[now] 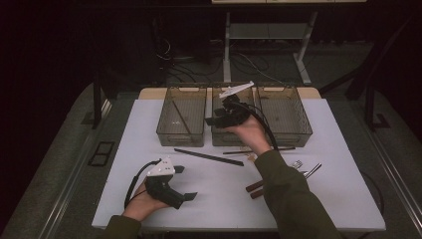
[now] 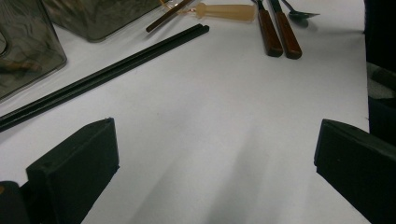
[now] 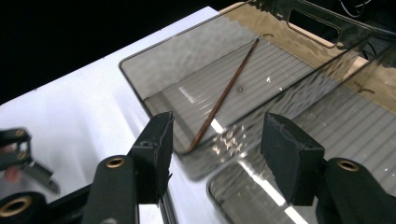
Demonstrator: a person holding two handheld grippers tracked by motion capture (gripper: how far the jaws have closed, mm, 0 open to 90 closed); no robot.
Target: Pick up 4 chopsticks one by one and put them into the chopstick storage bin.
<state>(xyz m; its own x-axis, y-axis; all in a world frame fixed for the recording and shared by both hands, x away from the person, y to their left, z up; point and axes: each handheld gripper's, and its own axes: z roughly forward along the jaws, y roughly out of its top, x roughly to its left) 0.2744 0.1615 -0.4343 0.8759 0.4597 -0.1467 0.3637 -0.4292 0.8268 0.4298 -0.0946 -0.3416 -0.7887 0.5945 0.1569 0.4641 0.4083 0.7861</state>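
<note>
My right gripper hovers over the middle smoked plastic bin, held in a hand with its jaws pointing left. In the right gripper view this gripper is open with nothing between its jaws, looking down at the left bin, where a single brown chopstick lies on the floor. My left gripper rests low at the table's front left, open and empty. The left gripper view has it facing a pair of black chopsticks lying on the white table.
A third bin stands to the right of the other two. Black chopsticks and a brown stick lie in front of the bins. Brown-handled cutlery, a fork and a beige handle lie near the right forearm.
</note>
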